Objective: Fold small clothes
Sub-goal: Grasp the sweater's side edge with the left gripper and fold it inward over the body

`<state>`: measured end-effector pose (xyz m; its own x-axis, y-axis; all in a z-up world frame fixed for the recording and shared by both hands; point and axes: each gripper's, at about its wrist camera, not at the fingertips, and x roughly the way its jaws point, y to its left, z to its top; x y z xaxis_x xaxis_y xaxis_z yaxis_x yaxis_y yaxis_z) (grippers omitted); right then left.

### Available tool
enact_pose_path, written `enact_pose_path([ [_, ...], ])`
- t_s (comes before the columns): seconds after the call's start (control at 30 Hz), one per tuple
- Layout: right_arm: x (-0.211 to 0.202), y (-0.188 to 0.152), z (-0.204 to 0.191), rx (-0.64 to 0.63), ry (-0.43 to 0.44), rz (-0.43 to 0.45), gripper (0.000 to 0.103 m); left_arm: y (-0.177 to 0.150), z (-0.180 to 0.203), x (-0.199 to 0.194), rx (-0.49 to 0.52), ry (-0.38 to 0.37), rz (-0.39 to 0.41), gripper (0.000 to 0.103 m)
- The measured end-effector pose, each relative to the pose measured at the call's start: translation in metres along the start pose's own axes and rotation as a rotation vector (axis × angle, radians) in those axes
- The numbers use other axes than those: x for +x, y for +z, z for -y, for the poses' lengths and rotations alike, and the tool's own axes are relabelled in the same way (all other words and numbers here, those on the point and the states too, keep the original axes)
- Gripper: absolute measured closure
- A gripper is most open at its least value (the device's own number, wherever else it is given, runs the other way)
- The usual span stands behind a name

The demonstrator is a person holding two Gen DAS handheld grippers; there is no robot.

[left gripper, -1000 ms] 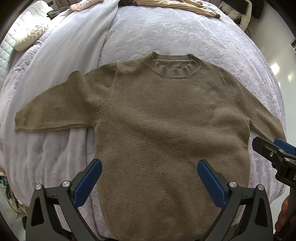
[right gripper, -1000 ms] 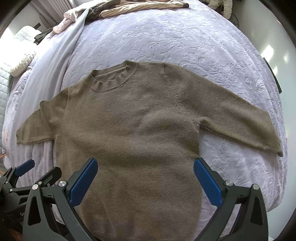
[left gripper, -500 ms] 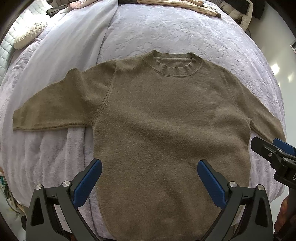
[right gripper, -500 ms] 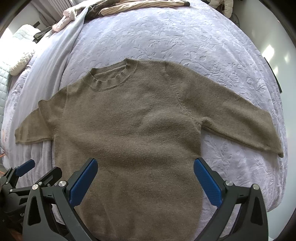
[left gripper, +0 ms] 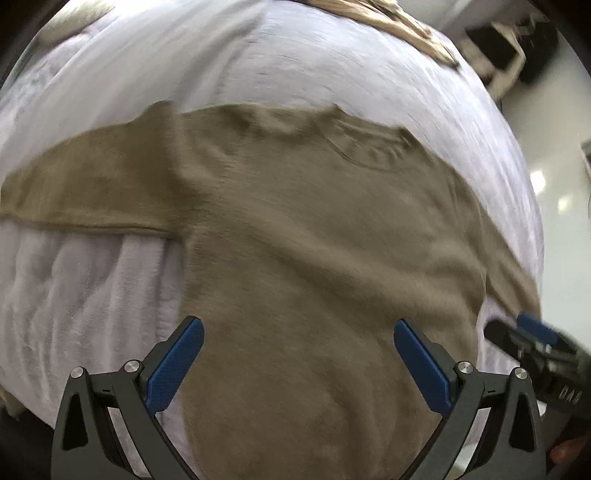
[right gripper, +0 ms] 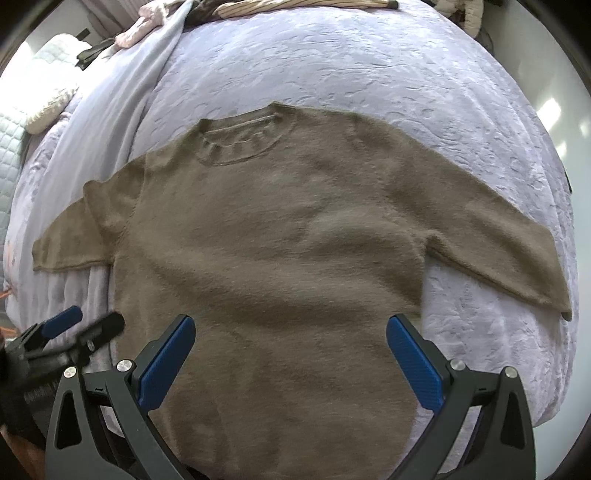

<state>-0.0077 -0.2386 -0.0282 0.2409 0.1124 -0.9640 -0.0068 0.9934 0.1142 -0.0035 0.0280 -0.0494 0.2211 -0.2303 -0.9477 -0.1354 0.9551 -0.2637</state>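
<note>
An olive-brown knit sweater (left gripper: 317,258) lies flat, front up, on a lavender bedspread (left gripper: 332,66), sleeves spread to both sides and collar at the far end; it also shows in the right wrist view (right gripper: 280,251). My left gripper (left gripper: 298,360) is open and empty above the sweater's lower body. My right gripper (right gripper: 290,354) is open and empty above the lower hem area. The right gripper also shows at the right edge of the left wrist view (left gripper: 532,339), and the left gripper shows at the lower left of the right wrist view (right gripper: 74,332). The left wrist view is motion-blurred.
Other clothes (right gripper: 295,5) are piled at the bed's far end. A white pillow (right gripper: 48,92) lies at the far left. A pale blue blanket (right gripper: 122,110) runs along the bed's left side. The floor (right gripper: 561,110) shows beyond the right edge.
Both grippers have moved forward and lower over the sweater, which now looks larger. The left gripper moves faster, blurring its view. Both stay open.
</note>
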Motion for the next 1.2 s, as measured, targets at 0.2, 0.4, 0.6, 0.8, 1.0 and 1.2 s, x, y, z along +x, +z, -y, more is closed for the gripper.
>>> enact_pose_path([
  [0.2, 0.012, -0.002, -0.041, -0.070, 0.026, -0.019, 0.000, 0.022, -0.102, -0.009, -0.176, 0.048, 0.105, 0.000],
  [0.4, 0.027, -0.010, -0.084, -0.137, 0.060, -0.044, 0.000, 0.043, -0.224, -0.018, -0.375, 0.052, 0.233, 0.000],
  [0.6, 0.040, -0.021, -0.116, -0.184, 0.070, -0.067, 0.000, 0.041, -0.351, -0.013, -0.706, -0.114, 0.370, 0.000],
  [0.8, 0.055, -0.034, -0.139, -0.218, 0.074, -0.105, 0.000, 0.051, -0.389, 0.018, -0.744, -0.195, 0.342, 0.000],
  [1.0, 0.061, -0.039, -0.150, -0.234, 0.078, -0.122, 0.000, 0.068, -0.381, 0.018, -0.756, -0.146, 0.357, 0.077],
  [1.2, 0.063, -0.040, -0.152, -0.231, 0.096, -0.120, 0.000, 0.065, -0.360, -0.015, -0.654, -0.118, 0.448, 0.096],
])
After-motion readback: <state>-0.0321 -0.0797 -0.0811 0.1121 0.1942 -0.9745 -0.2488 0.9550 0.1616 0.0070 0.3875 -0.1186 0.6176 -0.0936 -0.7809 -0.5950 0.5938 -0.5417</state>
